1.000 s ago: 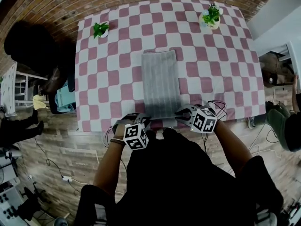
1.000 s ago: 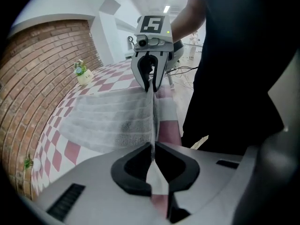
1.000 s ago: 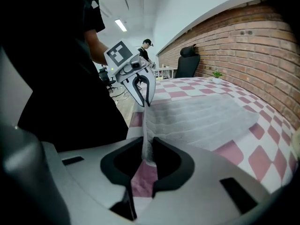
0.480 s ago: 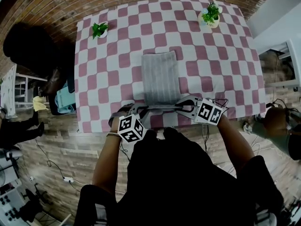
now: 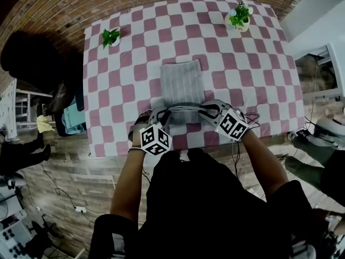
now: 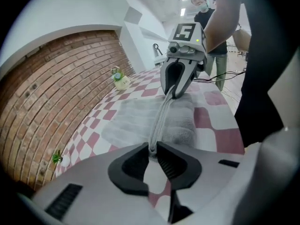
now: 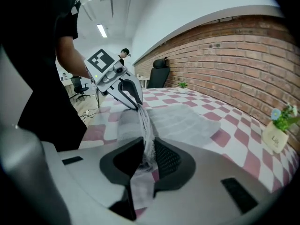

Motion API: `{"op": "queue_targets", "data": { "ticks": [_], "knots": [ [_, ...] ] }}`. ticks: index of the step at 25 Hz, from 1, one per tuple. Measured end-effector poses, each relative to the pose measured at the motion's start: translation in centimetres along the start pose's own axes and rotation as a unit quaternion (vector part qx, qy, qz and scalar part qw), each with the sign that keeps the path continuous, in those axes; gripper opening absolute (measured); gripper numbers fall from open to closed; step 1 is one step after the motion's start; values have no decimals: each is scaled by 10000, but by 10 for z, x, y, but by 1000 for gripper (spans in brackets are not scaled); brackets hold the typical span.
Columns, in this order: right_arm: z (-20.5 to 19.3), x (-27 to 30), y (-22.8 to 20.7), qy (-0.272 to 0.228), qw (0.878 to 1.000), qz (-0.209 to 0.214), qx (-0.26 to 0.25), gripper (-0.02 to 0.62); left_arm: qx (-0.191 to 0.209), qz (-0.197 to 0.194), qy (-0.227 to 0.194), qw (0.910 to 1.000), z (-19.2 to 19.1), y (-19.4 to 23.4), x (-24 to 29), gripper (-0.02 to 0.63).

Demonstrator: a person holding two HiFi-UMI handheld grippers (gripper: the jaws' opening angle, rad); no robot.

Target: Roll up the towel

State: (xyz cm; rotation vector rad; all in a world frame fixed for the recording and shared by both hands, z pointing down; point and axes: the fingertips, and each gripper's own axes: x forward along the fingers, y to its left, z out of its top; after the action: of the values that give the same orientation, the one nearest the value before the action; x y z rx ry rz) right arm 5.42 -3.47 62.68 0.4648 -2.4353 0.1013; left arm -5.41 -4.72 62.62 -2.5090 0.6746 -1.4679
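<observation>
Gripping towel (image 5: 182,82) edge tight in left tool (image 6: 151,149) and right tool (image 7: 147,156), stretched between both, with rest ahead on worktop (image 5: 124,85).

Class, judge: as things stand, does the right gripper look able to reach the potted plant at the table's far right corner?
Probably not yet: the right gripper is shut on the towel at its near edge and would drag it along. Otherwise the tablecloth toward the potted plant looks bare.
</observation>
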Motion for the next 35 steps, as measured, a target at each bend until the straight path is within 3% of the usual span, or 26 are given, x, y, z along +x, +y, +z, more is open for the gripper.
{"op": "queue_targets", "data": {
  "ticks": [4, 6, 9, 12, 15, 18, 21, 24, 27, 30, 35],
  "knots": [
    [-3, 9, -8, 18, 9997, -244, 81, 77, -352, 196, -463, 9981, 8, 11, -15, 178],
    [-3, 11, -12, 9, 9995, -296, 108, 80, -229, 49, -831, 9963, 19, 4, -29, 247],
    [-2, 14, -16, -18, 9993, -338, 158, 80, 485, -357, -959, 9936, 30, -23, -33, 285],
    [-2, 18, -21, -48, 9989, -391, 263, 83, 1344, -672, -590, 9869, 24, -46, -16, 250],
    [2, 17, -31, -119, 9972, -631, 385, 92, 1764, -899, -185, 9800, 12, -54, 3, 212],
    [23, 3, -34, -535, 9946, -809, 376, 115, 1697, -1042, -31, 9800, 6, -50, 15, 186],
    [42, -21, -11, -742, 9949, -668, -154, 176, 1538, -1244, -71, 9802, 8, -48, 22, 175],
    [32, -18, 34, -230, 9930, -129, -1149, 191, 1316, -1449, -111, 9806, 8, -47, 23, 167],
    [0, 3, 53, 553, 9811, 100, -1852, 222, 1189, -1596, -115, 9799, 9, -46, 23, 166],
    [-22, 20, 42, 1019, 9736, -30, -2045, 225, 1144, -1667, -91, 9793, 9, -46, 24, 166],
    [-26, 28, 28, 1082, 9714, -82, -2111, 191, 1144, -1590, -15, 9806, 6, -48, 23, 164]
  ]
}}
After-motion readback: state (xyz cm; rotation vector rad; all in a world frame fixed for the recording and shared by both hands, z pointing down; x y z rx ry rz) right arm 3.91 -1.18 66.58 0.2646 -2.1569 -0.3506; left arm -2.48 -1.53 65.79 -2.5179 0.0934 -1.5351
